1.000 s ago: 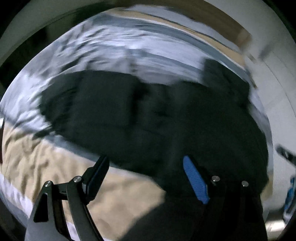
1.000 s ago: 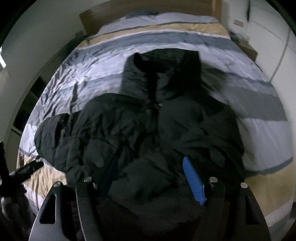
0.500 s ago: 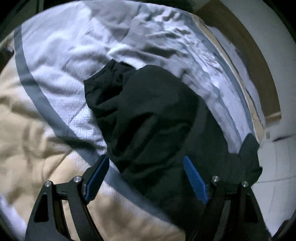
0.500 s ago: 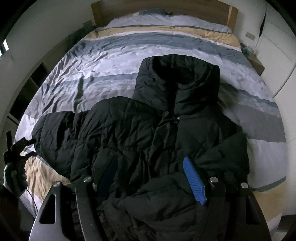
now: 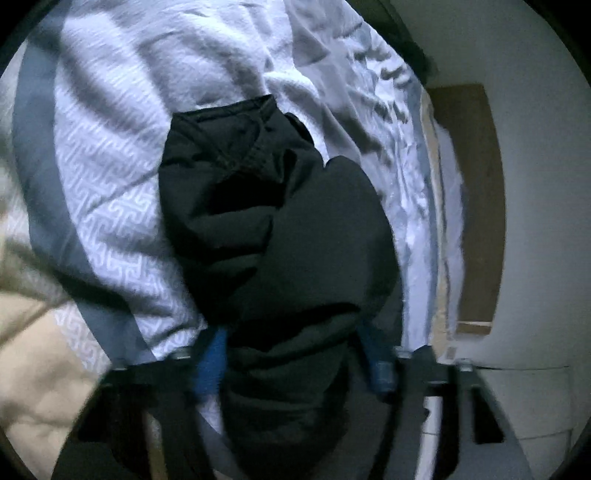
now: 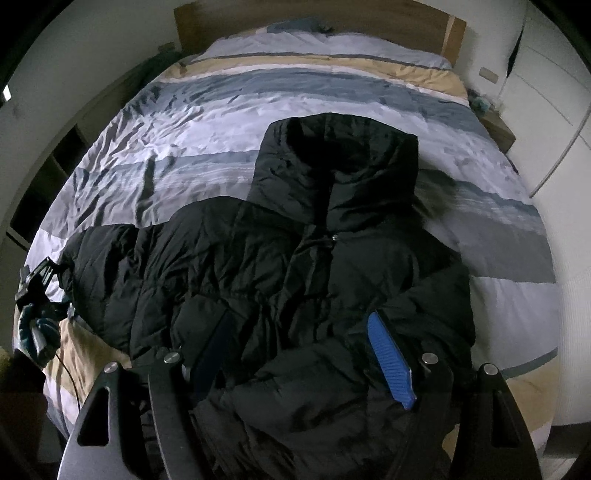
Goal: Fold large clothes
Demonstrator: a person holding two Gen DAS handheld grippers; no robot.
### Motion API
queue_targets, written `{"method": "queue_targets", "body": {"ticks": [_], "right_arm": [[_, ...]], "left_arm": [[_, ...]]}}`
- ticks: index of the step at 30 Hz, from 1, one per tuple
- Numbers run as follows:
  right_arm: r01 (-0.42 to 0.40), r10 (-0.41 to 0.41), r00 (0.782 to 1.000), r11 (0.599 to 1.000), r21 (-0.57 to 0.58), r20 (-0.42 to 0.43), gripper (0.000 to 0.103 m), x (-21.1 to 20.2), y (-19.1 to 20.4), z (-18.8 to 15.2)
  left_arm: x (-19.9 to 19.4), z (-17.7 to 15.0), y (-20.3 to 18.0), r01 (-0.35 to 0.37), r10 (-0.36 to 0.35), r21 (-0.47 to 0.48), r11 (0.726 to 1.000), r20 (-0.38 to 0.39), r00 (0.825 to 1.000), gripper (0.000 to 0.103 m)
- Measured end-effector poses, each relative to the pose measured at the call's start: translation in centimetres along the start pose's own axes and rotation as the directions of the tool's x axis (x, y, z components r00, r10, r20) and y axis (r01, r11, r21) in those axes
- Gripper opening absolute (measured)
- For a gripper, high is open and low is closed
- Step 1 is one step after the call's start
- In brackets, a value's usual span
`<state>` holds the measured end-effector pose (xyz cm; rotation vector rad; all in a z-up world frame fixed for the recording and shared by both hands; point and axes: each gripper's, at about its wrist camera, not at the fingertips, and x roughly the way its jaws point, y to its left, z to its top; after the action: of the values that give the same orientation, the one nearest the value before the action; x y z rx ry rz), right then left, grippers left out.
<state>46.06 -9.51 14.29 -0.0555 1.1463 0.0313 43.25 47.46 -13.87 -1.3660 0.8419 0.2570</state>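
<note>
- Black puffer jacket [image 6: 295,280] lies on the striped bed [image 6: 258,122], hood toward the headboard [image 6: 314,14].
- Left gripper [image 5: 295,354]: fingers just closing onto the sleeve [image 5: 280,229].
- Right gripper [image 6: 303,354]: fingers spread, gripping nothing.

Black jacket [image 6: 295,277]; striped duvet [image 6: 258,110]

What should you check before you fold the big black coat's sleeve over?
1. Left gripper around the sleeve: ok. Its jaws have just been closing with the sleeve between them.
2. Sleeve firmly pinched: cannot tell, that view is blurred.
3. Right gripper free: ok, open above the coat.
4. Coat lying flat on the bed: not ok, it looks rumpled near the bottom edge.
5. Hood out of the way: ok, toward the headboard.
</note>
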Motion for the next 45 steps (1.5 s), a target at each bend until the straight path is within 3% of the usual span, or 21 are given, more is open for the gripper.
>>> {"method": "queue_targets", "body": {"ticks": [2,5,15,20,25,29,33,38,40,45], "right_arm": [[-0.001,0.001,1.000,1.000,0.012,0.004,0.075,-0.3,-0.5,-0.3],[-0.005,0.004,1.000,1.000,0.031,0.013,0.075,-0.7,-1.2,-0.5],[-0.054,0.049,0.995,0.997,0.059,0.088,0.075,-3.6,-3.2,-1.8],[-0.080,0.067,0.988,0.992,0.095,0.137,0.075,-5.7,-5.7,-2.9],[-0.069,0.043,0.981,0.989,0.134,0.191,0.075,-8.5,-9.0,-4.1],[-0.054,0.011,0.975,0.981,0.187,0.224,0.075,-10.9,-11.9,-5.3],[-0.042,-0.020,0.967,0.971,0.236,0.255,0.075,-13.1,-14.6,-6.3],[-0.033,-0.051,0.958,0.957,0.287,0.282,0.075,-15.1,-17.0,-7.4],[-0.032,-0.057,0.955,0.955,0.294,0.290,0.075,-15.7,-17.5,-7.7],[-0.024,-0.075,0.950,0.950,0.312,0.302,0.075,-16.8,-18.6,-8.8]], "left_arm": [[-0.5,-0.6,-0.1,0.030,-0.030,-0.005,1.000,-0.005,1.000,0.023],[-1.7,-1.4,-1.0,0.050,-0.050,0.017,0.999,0.004,0.999,0.013],[-6.3,-5.4,-7.5,0.075,-0.082,0.183,0.980,0.031,0.996,0.009],[-9.2,-10.3,-12.8,0.046,-0.058,0.349,0.936,0.022,0.998,0.009],[-10.1,-16.6,-18.4,0.029,-0.018,0.527,0.849,-0.026,0.999,0.009],[-9.8,-22.0,-22.1,0.024,0.038,0.651,0.759,-0.082,0.996,0.009],[-9.3,-26.7,-24.1,0.026,0.099,0.735,0.678,-0.126,0.987,0.009],[-7.7,-33.0,-25.7,0.020,0.186,0.830,0.558,-0.149,0.971,0.009],[-7.0,-35.0,-25.7,0.024,0.212,0.844,0.536,-0.162,0.964,0.009],[-5.5,-38.1,-25.2,0.039,0.256,0.858,0.512,-0.196,0.947,0.009]]}}
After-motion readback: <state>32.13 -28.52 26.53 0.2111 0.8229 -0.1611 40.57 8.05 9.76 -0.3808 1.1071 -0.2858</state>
